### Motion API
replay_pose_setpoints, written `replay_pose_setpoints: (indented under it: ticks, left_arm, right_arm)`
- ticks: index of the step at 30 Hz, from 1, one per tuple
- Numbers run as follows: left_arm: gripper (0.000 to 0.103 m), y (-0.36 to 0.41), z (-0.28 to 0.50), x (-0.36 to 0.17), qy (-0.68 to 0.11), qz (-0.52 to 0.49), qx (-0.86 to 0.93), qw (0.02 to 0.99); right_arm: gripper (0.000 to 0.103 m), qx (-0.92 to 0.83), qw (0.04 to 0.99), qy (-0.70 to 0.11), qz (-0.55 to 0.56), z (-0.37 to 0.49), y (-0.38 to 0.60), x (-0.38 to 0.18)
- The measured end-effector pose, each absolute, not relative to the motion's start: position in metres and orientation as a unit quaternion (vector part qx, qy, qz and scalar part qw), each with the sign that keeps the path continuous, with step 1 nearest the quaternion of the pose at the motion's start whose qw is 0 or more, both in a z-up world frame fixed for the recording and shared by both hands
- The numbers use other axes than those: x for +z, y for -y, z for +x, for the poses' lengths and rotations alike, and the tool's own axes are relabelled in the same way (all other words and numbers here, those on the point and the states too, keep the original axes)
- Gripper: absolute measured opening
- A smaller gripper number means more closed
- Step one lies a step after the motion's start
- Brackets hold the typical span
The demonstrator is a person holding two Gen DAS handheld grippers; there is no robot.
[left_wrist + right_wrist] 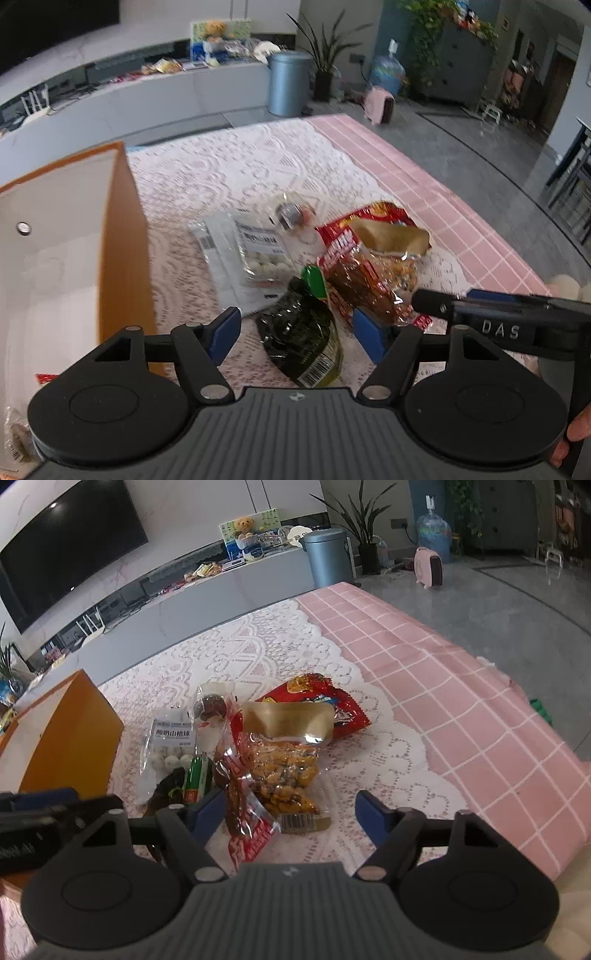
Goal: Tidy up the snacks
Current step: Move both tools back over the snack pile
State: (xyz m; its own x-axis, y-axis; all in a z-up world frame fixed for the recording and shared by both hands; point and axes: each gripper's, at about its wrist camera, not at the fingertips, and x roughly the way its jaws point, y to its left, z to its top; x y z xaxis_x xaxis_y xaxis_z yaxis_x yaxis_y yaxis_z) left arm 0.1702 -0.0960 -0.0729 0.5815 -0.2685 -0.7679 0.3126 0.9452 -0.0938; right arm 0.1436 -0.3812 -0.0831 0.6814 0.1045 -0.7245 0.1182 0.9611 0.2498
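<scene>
both grippers hang low over a heap of snack packets on the lace cloth [280, 642], each with its jaws spread and nothing between them. the left gripper [295, 332] straddles a dark green packet [299, 332] lying with its barcode end toward the camera, which looks like the next pick, since the orange box [125, 240] stands just to its left with its open white inside facing up, seemingly ready to take the snacks. the right gripper [290, 812] hovers over a clear bag of brown pieces with a red label [243, 812] and, overlapping it, a clear bag of golden fried bits [284, 771] with a kraft-paper top. beyond these lie a red bag [321, 701], a white packet of pale balls [171, 746] and a small clear wrapper with something dark and round inside [210, 707]. the packets overlap, so where one ends and the next begins is hard to tell. at the lower left of the left view, part of a packet already in or beside the box is cut off by the gripper body, and i cannot tell which it is.
</scene>
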Motion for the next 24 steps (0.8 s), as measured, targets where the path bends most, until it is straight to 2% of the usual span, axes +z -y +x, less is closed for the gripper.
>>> replay_pose_setpoints:
  ticks: [2,4,8,10,12,15,17,24]
  left_arm:
    - [0.081,0.100,0.174,-0.079,-0.436,0.026,-0.168,0.884]
    - [0.080,0.102,0.176,-0.085,-0.441,0.026,-0.171,0.880]
    - [0.079,0.108,0.181,-0.096,-0.452,0.032,-0.172,0.875]
    - [0.079,0.109,0.184,-0.100,-0.457,0.034,-0.170,0.872]
    - [0.079,0.110,0.186,-0.104,-0.462,0.033,-0.170,0.870]
    - [0.078,0.110,0.190,-0.109,-0.469,0.028,-0.169,0.866]
    - [0.072,0.109,0.192,-0.111,-0.473,0.024,-0.170,0.864]
    - [0.064,0.099,0.197,-0.108,-0.478,0.004,-0.164,0.863]
  right_arm:
    - [0.070,0.006,0.907,-0.396,0.145,0.146,0.382,-0.085]
    - [0.059,0.019,0.908,-0.394,0.143,0.148,0.380,-0.086]
    - [0.044,0.044,0.907,-0.392,0.148,0.154,0.377,-0.088]
    - [0.031,0.055,0.905,-0.394,0.149,0.157,0.376,-0.090]
    - [0.024,0.066,0.901,-0.401,0.151,0.160,0.374,-0.093]
    - [0.022,0.072,0.895,-0.409,0.161,0.164,0.375,-0.097]
    - [0.022,0.076,0.894,-0.410,0.166,0.165,0.376,-0.099]
    - [0.022,0.110,0.898,-0.397,0.153,0.164,0.369,-0.095]
